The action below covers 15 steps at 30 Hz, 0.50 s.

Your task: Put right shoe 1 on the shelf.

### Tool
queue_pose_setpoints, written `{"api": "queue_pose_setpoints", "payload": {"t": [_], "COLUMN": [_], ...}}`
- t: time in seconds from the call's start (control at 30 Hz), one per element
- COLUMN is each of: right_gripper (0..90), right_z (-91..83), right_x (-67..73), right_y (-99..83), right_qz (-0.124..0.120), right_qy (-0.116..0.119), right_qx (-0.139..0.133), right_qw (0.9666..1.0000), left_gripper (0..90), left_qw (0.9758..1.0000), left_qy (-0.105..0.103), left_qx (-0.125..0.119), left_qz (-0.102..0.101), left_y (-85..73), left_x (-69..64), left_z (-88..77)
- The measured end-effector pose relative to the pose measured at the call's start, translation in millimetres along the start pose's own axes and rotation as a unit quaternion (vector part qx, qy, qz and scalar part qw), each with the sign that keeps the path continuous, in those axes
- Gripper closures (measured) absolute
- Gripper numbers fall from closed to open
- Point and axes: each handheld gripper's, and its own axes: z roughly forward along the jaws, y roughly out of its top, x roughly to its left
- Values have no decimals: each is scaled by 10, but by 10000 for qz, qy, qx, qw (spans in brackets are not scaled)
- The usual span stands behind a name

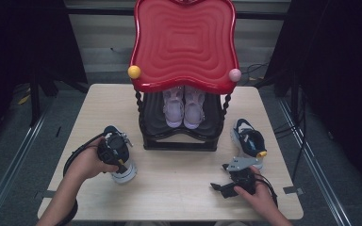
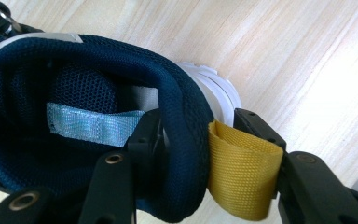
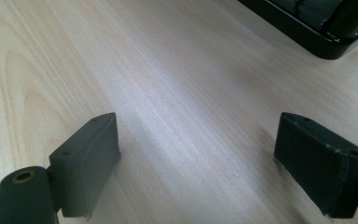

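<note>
A navy mesh shoe with a white sole (image 1: 124, 170) (image 2: 88, 60) stands on the wooden table (image 1: 179, 188) at the front left. My left gripper (image 1: 114, 153) (image 2: 196, 123) is shut on its heel: one jaw sits inside the collar, the other presses the yellow pull tab (image 2: 242, 172) from outside. The matching navy shoe (image 1: 249, 140) lies at the right, beside the rack. My right gripper (image 1: 220, 187) (image 3: 196, 140) hovers low over bare table (image 3: 168, 84) near the front right, open, with nothing between its jaws.
A shoe rack with a red wavy top shelf (image 1: 184, 42) stands at the table's back middle. A pink pair of shoes (image 1: 184, 107) rests on its black lower shelf. The rack's black base (image 3: 307, 28) lies ahead of my right gripper.
</note>
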Motion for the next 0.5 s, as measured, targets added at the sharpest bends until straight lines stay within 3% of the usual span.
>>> {"api": "queue_pose_setpoints", "payload": {"t": [0.1,0.17,0.23,0.27,0.33,0.5], "right_gripper": [132,132,132,132,132,132], "right_z": [0,0,0,0,0,0], "right_x": [-1,-1,0,0,-1,-1], "right_y": [0,0,0,0,0,0], "right_qz": [-6,-8,1,1,-6,-6], "right_qy": [-1,1,-1,-1,0,-1], "right_qx": [0,-2,0,0,0,0], "right_qw": [10000,10000,10000,10000,10000,10000], "left_gripper": [579,600,645,660,693,720], "left_qw": [9998,9994,9993,9988,9983,9981], "left_qy": [0,-66,-168,-187,-295,-259], "left_qx": [172,283,286,376,410,482], "left_qz": [49,201,145,270,289,287], "left_y": [40,67,86,98,111,150], "left_x": [2,9,1,12,-2,-32], "left_z": [41,53,57,53,70,74]}}
